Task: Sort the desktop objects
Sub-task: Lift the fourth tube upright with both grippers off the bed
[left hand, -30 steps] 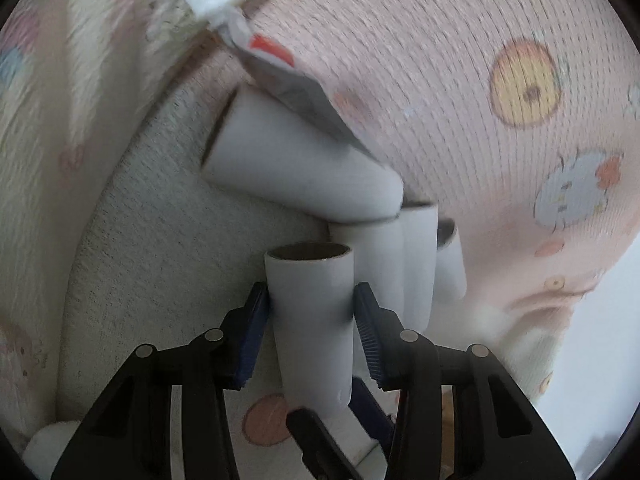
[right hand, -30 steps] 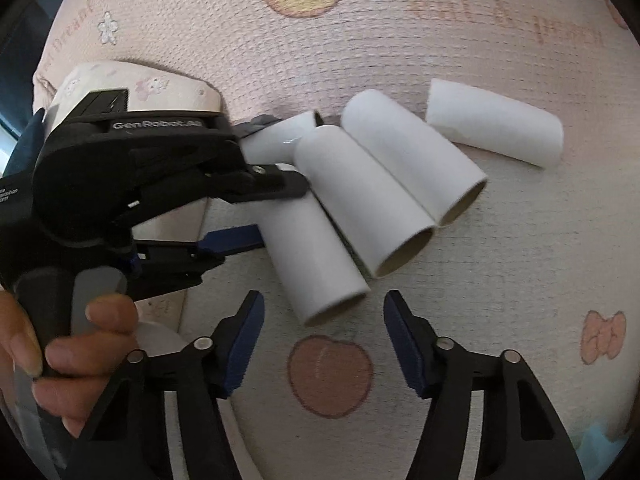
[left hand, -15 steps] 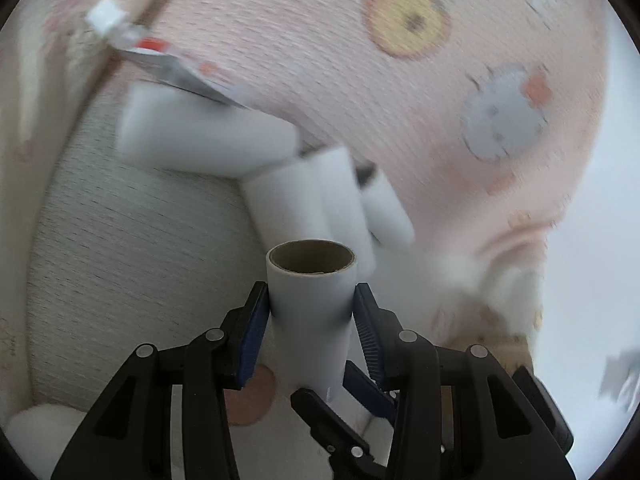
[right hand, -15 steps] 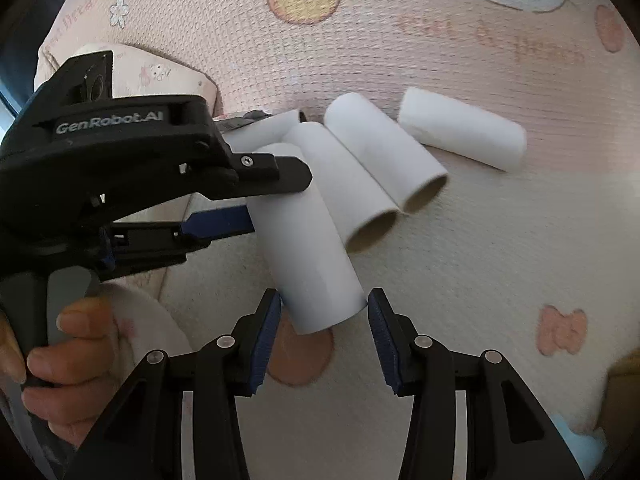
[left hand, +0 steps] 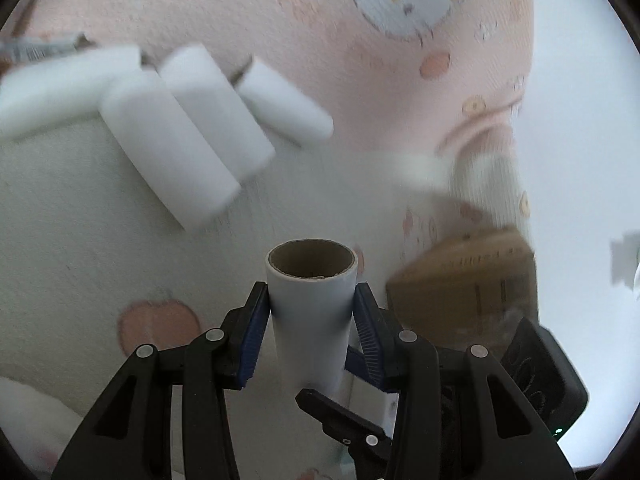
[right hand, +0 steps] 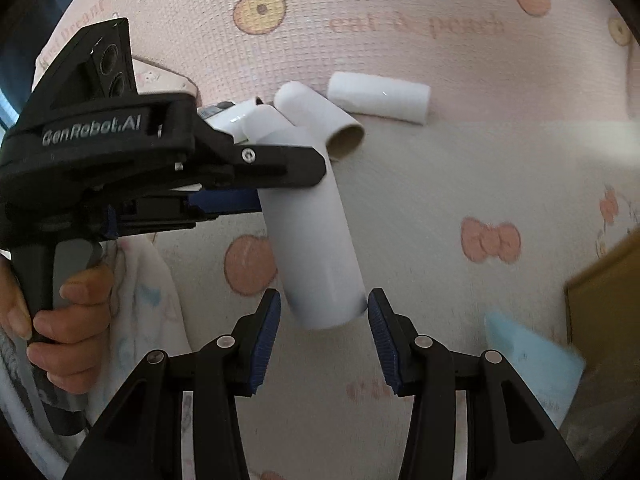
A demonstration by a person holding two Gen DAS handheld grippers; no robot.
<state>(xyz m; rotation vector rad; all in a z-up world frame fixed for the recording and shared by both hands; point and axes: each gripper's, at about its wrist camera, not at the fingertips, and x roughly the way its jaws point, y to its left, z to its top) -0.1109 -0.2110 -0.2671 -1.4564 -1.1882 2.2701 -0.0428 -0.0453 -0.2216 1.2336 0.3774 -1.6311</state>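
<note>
My left gripper (left hand: 312,304) is shut on a white cardboard tube (left hand: 312,300) and holds it above the patterned cloth; the tube's brown open end faces forward. In the right wrist view the same tube (right hand: 316,240) hangs from the left gripper (right hand: 276,184), and its lower end sits between the fingers of my right gripper (right hand: 324,316), which is open around it. Several more white tubes (left hand: 180,136) lie in a cluster on the cloth, also in the right wrist view (right hand: 376,96).
A brown cardboard box (left hand: 472,284) stands at the right, and shows in the right wrist view (right hand: 608,292). A light blue paper (right hand: 536,364) lies beside it. A crumpled white cloth (right hand: 140,300) lies at the left. The pink cloth's edge (left hand: 524,92) runs along the right.
The left gripper has lifted its tube and swung right, away from the cluster. The right gripper has come up around the tube's lower end and is still open.
</note>
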